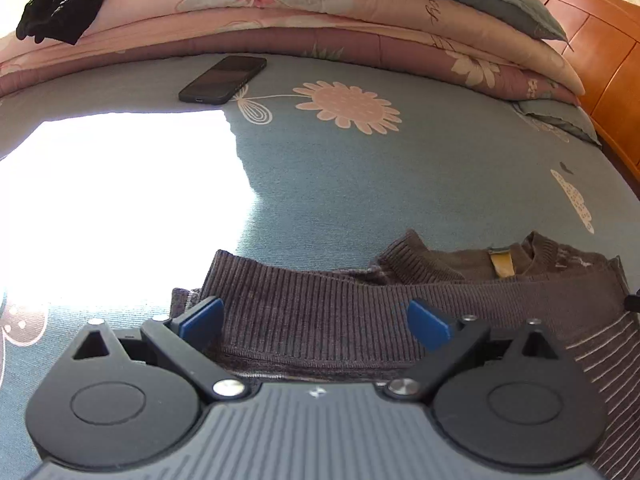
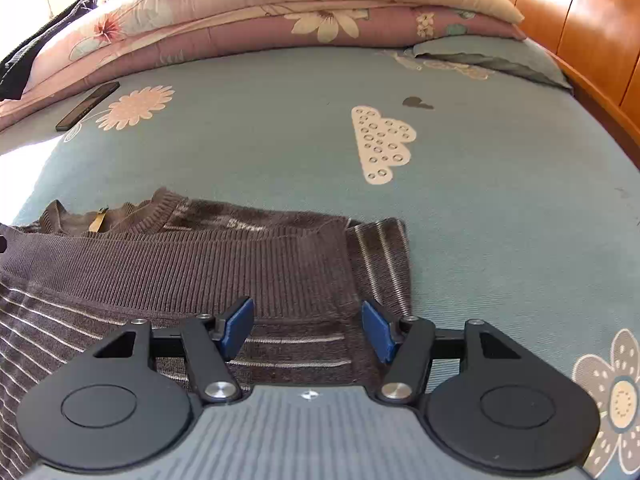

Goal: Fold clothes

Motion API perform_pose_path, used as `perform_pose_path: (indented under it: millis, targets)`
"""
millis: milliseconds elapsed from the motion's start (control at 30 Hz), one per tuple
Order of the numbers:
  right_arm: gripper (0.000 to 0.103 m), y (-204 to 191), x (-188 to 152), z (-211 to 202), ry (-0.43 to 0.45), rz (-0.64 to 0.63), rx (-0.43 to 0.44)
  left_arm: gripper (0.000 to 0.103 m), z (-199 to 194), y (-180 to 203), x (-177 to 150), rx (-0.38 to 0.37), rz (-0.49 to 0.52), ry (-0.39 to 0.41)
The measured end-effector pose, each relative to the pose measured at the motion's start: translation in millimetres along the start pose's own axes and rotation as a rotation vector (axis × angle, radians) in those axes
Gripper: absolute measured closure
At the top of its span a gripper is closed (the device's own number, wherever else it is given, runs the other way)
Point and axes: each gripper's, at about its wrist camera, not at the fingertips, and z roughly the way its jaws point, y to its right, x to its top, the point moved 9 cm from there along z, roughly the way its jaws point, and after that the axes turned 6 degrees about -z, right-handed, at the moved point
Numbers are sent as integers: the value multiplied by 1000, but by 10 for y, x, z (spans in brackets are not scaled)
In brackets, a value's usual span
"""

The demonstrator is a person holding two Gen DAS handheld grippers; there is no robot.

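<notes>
- In the left view, upper left of the frame, I see a dark garment (image 1: 56, 12) draped on the stacked quilts (image 1: 320, 36), and a phone (image 1: 223, 79) lying on the bed (image 1: 400, 184) just below them. None of that is in my way.
- My left gripper (image 1: 316, 320) sits at the bottom of the frame with its jaws spread wide and nothing pinched. The blue pads (image 1: 202, 318) hover over the ribbed band of the sweater (image 1: 320, 304), not pressing it as far as I can tell.
- The sweater lies across the lower part of both views, on the bed, already folded up on itself: the ribbed hem band runs left to right, with the collar (image 1: 440, 264) and its tan label beyond it, farther up the frame.
- In the right view my right gripper (image 2: 308, 330) stands over the sweater's right end, just inside the folded striped sleeve (image 2: 380, 256). Its jaws are apart, narrower than the left pair, with cloth under them but no grip that I can see.
- The point I steer by: the sweater's long axis runs crosswise to both jaws, directly ahead and below each. Each hand is near its own end, left over the left part, right by the right edge.
- My judgement: the next fold takes both ends at once, so the hands must pinch evenly or the band will skew.
</notes>
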Motion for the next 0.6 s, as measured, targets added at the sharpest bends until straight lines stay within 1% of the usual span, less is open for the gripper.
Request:
perform_pose_path:
  millis: [67,133,200,300,333,367,400,433,467,533,600]
  targets:
    - [38,35,47,-79,28,-18,-5,5,-160,61,-80,-31,-13,4]
    - [45,88,68,-32,18,-38,-18,5,-291,146,-251,-42,13,-2]
    - [53,146,58,85,-7,-16,9,5,-416,230,-425,-51,39,-9]
    - [55,187,-9,277,-53,8,73,5,-497,322,-738,-48,74,-46]
    - [56,178,-23,295,-56,7,90,5,-508,343,-821,-52,78,-56]
    - [61,169,-37,312,-58,6,106,5,-514,357,-889,-51,79,-65]
    - [78,160,-46,320,-59,3,119,5,-521,369,-951,-50,77,-74]
    - [87,150,-32,290,-58,-5,114,5,-530,376,-982,-57,59,-85]
    - [92,140,-18,259,-57,-14,109,5,-540,384,-1012,-64,41,-95]
    - [93,159,34,171,-42,-14,92,5,-586,404,-1035,-80,12,-103]
    - [93,203,93,83,-25,-1,72,5,-647,446,-1011,-100,11,-82]
